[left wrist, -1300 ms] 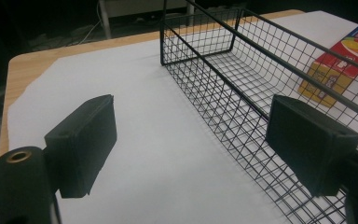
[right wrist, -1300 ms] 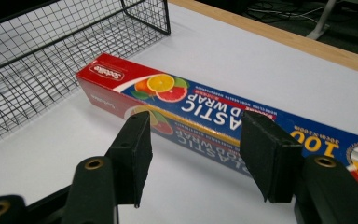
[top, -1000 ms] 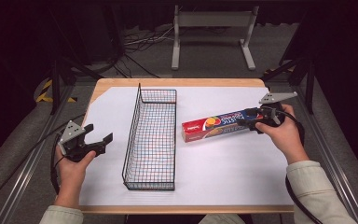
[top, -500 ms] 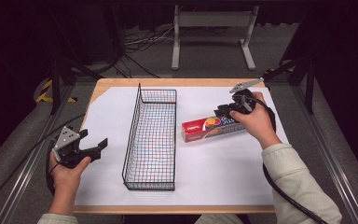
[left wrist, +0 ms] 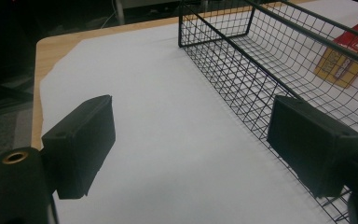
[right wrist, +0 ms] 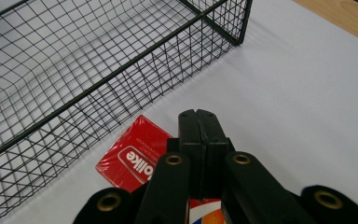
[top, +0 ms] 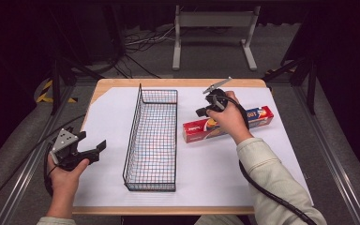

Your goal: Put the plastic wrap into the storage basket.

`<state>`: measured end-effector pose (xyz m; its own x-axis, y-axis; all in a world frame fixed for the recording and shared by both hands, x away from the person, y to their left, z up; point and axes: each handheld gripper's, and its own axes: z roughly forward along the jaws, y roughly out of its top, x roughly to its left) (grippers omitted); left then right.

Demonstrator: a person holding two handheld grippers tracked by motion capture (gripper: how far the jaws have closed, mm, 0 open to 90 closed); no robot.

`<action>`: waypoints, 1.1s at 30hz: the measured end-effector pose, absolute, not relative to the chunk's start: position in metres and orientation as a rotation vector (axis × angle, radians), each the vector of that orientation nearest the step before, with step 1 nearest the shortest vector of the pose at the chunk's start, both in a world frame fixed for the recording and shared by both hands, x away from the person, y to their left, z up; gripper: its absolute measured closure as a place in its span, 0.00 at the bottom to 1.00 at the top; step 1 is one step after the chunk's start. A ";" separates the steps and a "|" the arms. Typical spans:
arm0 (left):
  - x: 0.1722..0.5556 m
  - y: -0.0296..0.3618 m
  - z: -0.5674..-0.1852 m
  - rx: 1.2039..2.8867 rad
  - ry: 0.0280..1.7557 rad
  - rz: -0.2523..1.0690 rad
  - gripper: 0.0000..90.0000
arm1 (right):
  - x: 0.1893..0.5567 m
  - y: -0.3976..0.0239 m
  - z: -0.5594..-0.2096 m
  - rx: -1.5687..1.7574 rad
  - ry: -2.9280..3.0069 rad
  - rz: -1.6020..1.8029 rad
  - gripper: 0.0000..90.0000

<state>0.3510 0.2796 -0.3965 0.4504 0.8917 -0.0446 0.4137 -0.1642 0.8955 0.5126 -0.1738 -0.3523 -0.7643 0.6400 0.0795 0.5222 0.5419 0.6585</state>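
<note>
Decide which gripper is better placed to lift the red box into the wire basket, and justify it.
Right. The right gripper hovers over the red box, jaws shut, so it need only open. The left gripper is open but sits on the wire basket's far side from the box.

A wire basket (top: 152, 138) stood at the frame's centre on the paper-covered table (top: 108, 112); a long box (top: 258, 117) lay to its right.

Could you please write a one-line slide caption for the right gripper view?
Right gripper, jaws shut, above the red rectangular cardboard box beside the black wire mesh basket on white paper.
</note>
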 end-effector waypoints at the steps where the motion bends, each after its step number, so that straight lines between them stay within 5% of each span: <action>1: 0.351 0.280 -0.397 1.767 1.121 0.641 0.17 | 0.513 -0.174 -0.352 0.991 2.605 1.026 1.00; 33: 0.355 0.278 -0.397 1.763 1.114 0.621 0.17 | 0.537 -0.142 -0.392 1.111 2.809 0.660 1.00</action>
<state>0.3547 0.2783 -0.3971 0.4611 0.8854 -0.0586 0.4162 -0.1574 0.8955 0.5371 -0.1425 -0.3916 -0.7408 0.6629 0.1081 0.6417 0.6510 0.4054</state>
